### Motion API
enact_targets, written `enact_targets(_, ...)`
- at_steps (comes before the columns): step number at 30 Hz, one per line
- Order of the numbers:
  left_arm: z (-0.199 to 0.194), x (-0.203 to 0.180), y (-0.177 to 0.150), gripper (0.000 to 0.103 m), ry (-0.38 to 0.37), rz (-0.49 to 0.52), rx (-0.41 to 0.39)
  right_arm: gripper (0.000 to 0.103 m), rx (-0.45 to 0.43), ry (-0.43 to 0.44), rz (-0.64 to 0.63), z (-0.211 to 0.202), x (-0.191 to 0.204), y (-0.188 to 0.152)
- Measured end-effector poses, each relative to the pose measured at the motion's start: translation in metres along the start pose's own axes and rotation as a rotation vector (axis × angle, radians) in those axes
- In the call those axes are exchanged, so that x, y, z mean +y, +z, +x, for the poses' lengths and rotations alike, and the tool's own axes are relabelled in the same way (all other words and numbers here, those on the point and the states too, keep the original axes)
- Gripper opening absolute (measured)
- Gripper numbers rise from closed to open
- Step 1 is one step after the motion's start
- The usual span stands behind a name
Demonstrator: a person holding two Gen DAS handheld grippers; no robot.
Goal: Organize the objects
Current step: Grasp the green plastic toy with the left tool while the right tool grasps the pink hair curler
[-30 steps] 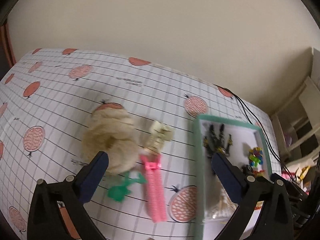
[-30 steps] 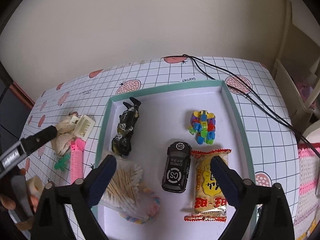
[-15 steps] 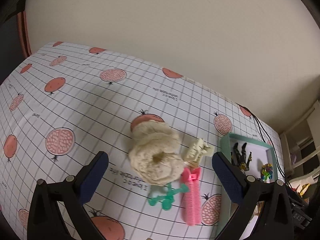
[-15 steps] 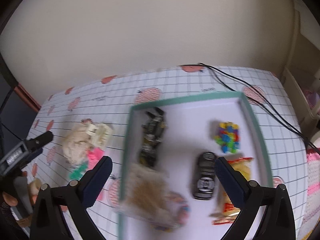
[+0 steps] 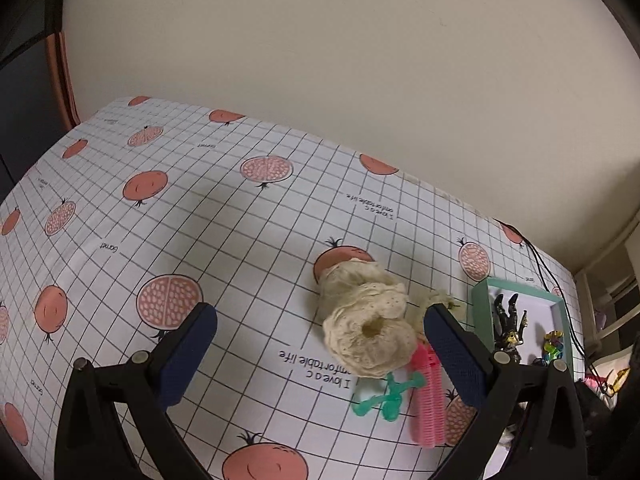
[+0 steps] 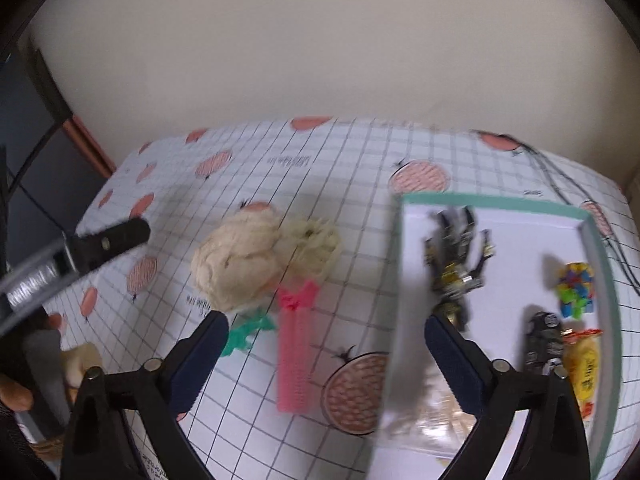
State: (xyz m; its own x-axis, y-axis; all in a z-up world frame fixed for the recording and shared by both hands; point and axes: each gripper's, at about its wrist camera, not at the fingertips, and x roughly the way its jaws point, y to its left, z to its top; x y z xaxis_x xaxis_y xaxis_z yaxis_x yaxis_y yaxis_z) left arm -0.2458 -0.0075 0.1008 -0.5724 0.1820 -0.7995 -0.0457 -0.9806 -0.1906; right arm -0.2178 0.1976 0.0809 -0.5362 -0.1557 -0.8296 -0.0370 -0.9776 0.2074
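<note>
A cream lace scrunchie [image 5: 366, 326] [image 6: 236, 262] lies on the fruit-print tablecloth, touching a cream hair clip [image 5: 436, 300] [image 6: 314, 246], a pink comb [image 5: 428, 398] [image 6: 298, 354] and a small green plastic piece [image 5: 386, 398] [image 6: 248, 330]. To their right stands a teal-rimmed white tray [image 5: 480, 300] [image 6: 496, 202] holding a black toy figure [image 6: 456, 262], a toy car [image 6: 542, 342], a colourful block toy [image 6: 576, 288] and a snack packet [image 6: 586, 372]. My left gripper [image 5: 320, 344] hovers open above the cloth, the scrunchie between its fingers' lines. My right gripper [image 6: 326, 354] is open above the comb and the tray's left rim.
A beige wall backs the table. Black cables [image 6: 560, 176] run off the table's far right corner. A person's hand [image 6: 16, 392] holds the left gripper's handle at the table's left edge. White shelving [image 5: 608, 296] stands beyond the table's right end.
The left gripper has drawn back and swung left, so the scrunchie now sits right of centre. The right gripper has swept left from over the tray to over the comb and scrunchie.
</note>
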Motion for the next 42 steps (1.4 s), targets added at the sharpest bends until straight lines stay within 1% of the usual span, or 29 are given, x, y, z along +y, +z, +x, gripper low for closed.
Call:
enact_targets(1,0.001,0.001,0.0,0.103,-0.006,-0.004,0.011,0.095,0.009,-0.004,-0.007,0.003,0.003,-0.001)
enact_targets(3,0.007,0.003,-0.001,0.103,-0.026,-0.007,0.05,0.088,0.034,-0.012,-0.031,0.011,0.01,-0.005)
enact_targets(5,0.011,0.002,-0.003,0.103,-0.009,-0.003,0.075,0.085,0.058,-0.022,-0.053,0.019,0.015,-0.009)
enact_targets(7,0.017,-0.001,-0.006,0.103,-0.009,0.006,0.102,0.083,0.081,-0.032,-0.065,0.026,0.016,-0.013)
enact_targets(10,0.026,-0.005,-0.012,0.103,-0.038,0.003,0.141,0.08,0.102,-0.037,-0.067,0.032,0.016,-0.016)
enact_targets(13,0.035,-0.012,-0.02,0.103,-0.044,0.011,0.175,0.077,0.12,-0.038,-0.08,0.038,0.018,-0.018)
enact_targets(15,0.041,-0.016,-0.025,0.101,-0.051,0.023,0.2,0.074,0.13,-0.047,-0.087,0.042,0.019,-0.019)
enact_targets(16,0.044,-0.019,-0.027,0.098,-0.052,0.03,0.21,0.073,0.135,-0.053,-0.089,0.043,0.019,-0.019)
enact_targets(17,0.045,-0.02,-0.028,0.093,-0.049,0.038,0.218,0.07,0.135,-0.056,-0.089,0.044,0.019,-0.02)
enact_targets(18,0.049,-0.023,-0.031,0.092,-0.043,0.048,0.229,0.067,0.136,-0.058,-0.089,0.044,0.019,-0.02)
enact_targets(19,0.051,-0.024,-0.031,0.091,-0.041,0.053,0.236,0.065,0.135,-0.062,-0.086,0.042,0.017,-0.021)
enact_targets(21,0.056,-0.027,-0.034,0.088,-0.048,0.06,0.253,0.058,0.138,-0.059,-0.082,0.041,0.013,-0.021)
enact_targets(22,0.057,-0.029,-0.035,0.085,-0.054,0.062,0.259,0.057,0.14,-0.056,-0.079,0.041,0.012,-0.021)
enact_targets(23,0.058,-0.03,-0.036,0.084,-0.062,0.064,0.265,0.054,0.142,-0.052,-0.076,0.041,0.011,-0.022)
enact_targets(30,0.061,-0.041,-0.042,0.083,-0.067,0.1,0.289,0.035,0.159,-0.018,-0.071,0.042,0.012,-0.024)
enact_targets(31,0.062,-0.043,-0.043,0.083,-0.068,0.108,0.293,0.034,0.16,-0.018,-0.07,0.041,0.011,-0.024)
enact_targets(32,0.063,-0.045,-0.043,0.083,-0.065,0.113,0.295,0.03,0.16,-0.018,-0.071,0.04,0.011,-0.023)
enact_targets(36,0.067,-0.047,-0.045,0.082,-0.058,0.119,0.308,0.03,0.162,-0.028,-0.06,0.039,0.005,-0.023)
enact_targets(40,0.068,-0.05,-0.047,0.077,-0.05,0.129,0.317,0.03,0.166,-0.034,-0.042,0.038,0.0,-0.023)
enact_targets(42,0.07,-0.05,-0.048,0.077,-0.045,0.138,0.321,0.03,0.168,-0.025,-0.028,0.038,-0.002,-0.023)
